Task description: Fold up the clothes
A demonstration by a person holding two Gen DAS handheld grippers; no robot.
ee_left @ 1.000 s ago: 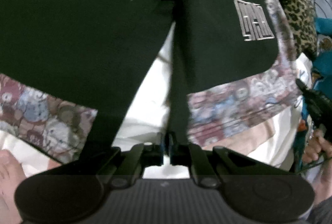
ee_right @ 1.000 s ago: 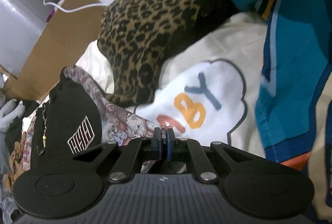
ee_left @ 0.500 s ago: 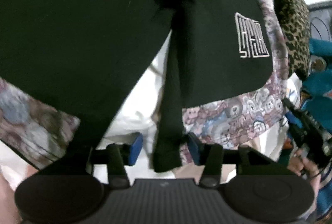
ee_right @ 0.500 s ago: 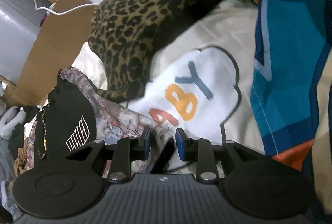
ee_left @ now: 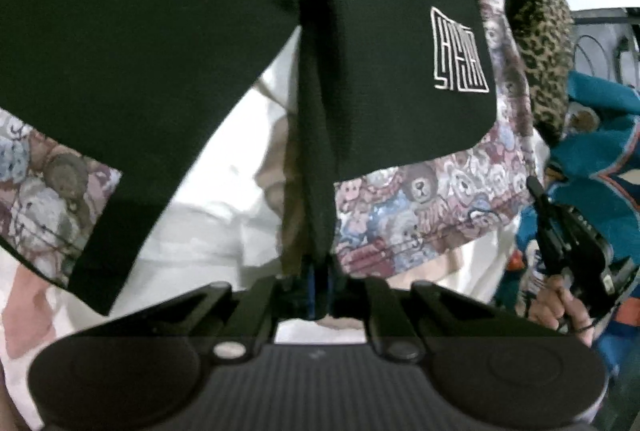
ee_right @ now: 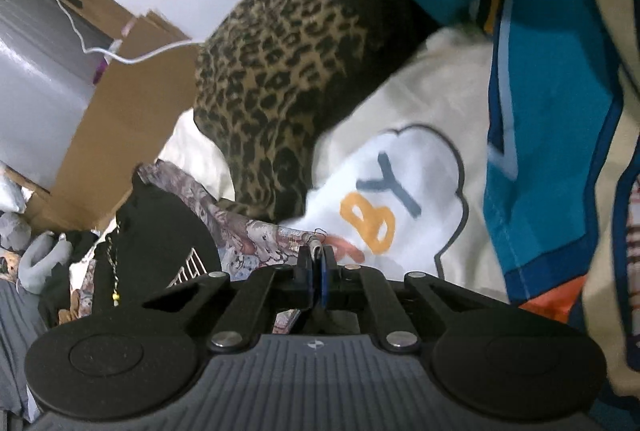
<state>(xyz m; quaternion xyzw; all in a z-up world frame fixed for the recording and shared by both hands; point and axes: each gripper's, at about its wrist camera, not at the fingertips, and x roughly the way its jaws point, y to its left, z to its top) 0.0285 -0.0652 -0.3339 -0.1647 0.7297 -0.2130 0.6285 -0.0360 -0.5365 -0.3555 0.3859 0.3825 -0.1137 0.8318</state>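
Left wrist view: the left gripper [ee_left: 318,289] has its jaws pinched together on a narrow hanging strip of the black garment [ee_left: 168,43], which spreads across the top of the frame above the gripper; a white logo [ee_left: 458,51] sits on the panel to the right of that strip, and a bear-print fabric [ee_left: 424,207] shows below and beside the black cloth, whether as lining or a separate piece cannot be told; white bedding [ee_left: 208,215] lies under it all; at the far right of the garment a hand [ee_left: 560,307] holds the right gripper [ee_left: 538,191], whose jaws cannot be read from here. Right wrist view: the right gripper [ee_right: 317,267] is closed on a thin edge of the bear-print fabric [ee_right: 256,235], with the black garment [ee_right: 160,231] and its logo [ee_right: 192,265] lying to the left of that edge; beyond the garment sit a leopard-print pillow [ee_right: 288,71], a cream cloth with coloured letters [ee_right: 400,191], a teal fabric [ee_right: 560,71] and a cardboard box [ee_right: 120,111]. Judged from these views, the garment is spread and partly lifted, not yet a compact folded stack; both grippers hold cloth at separate points, which fits a fold in progress; bringing the held edges across and smoothing the result appears to remain, though how many folds already lie in the cloth cannot be told.
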